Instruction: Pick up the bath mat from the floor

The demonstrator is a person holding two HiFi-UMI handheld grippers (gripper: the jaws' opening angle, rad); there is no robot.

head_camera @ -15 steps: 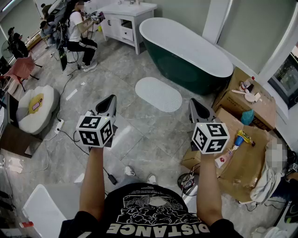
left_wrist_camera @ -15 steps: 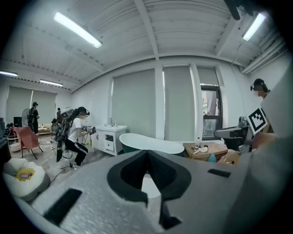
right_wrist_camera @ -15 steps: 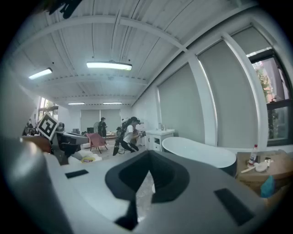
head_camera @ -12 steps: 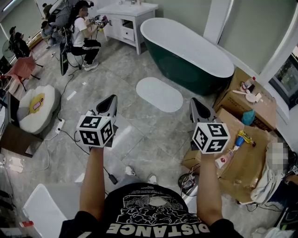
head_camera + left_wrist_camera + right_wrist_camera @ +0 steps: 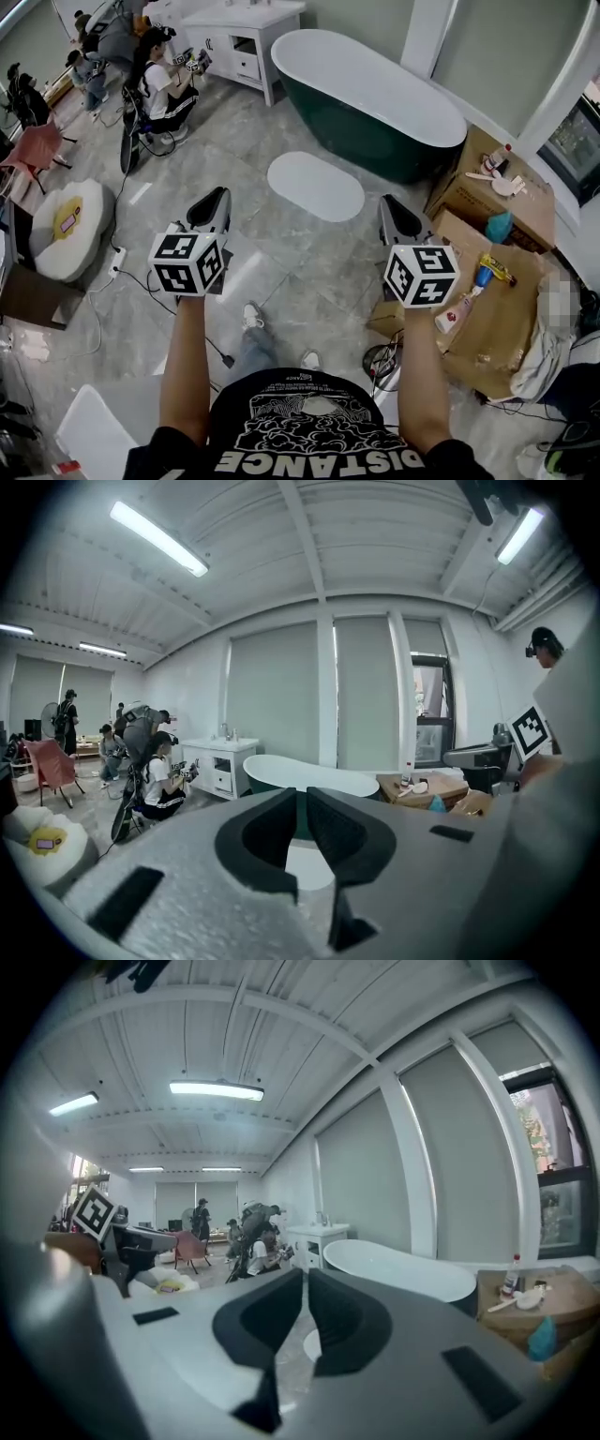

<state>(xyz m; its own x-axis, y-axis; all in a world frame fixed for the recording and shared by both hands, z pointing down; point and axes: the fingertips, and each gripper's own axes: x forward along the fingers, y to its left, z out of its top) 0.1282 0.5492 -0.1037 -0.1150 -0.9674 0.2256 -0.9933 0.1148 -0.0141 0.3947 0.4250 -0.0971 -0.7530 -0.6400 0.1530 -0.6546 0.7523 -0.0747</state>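
Note:
The bath mat [image 5: 315,186] is a white oval lying flat on the grey tiled floor beside the dark green bathtub [image 5: 370,103]. A sliver of the mat [image 5: 307,866] shows between the left gripper's jaws, and another sliver [image 5: 310,1342] past the right one's. My left gripper [image 5: 216,202] is held high above the floor, well short of the mat, shut and empty. My right gripper [image 5: 393,212] hangs level with it to the right, also shut with nothing in it.
A white vanity [image 5: 239,39] stands at the back left, with people [image 5: 155,89] sitting near it. Cardboard boxes [image 5: 483,192] with bottles crowd the right side. A white cushion [image 5: 66,230] and cables lie at the left. My foot [image 5: 250,317] is stepping forward.
I have stepped forward: my left foot now shows ahead of me and the mat and tub have shifted slightly in view. Both grippers stay shut at the same height.

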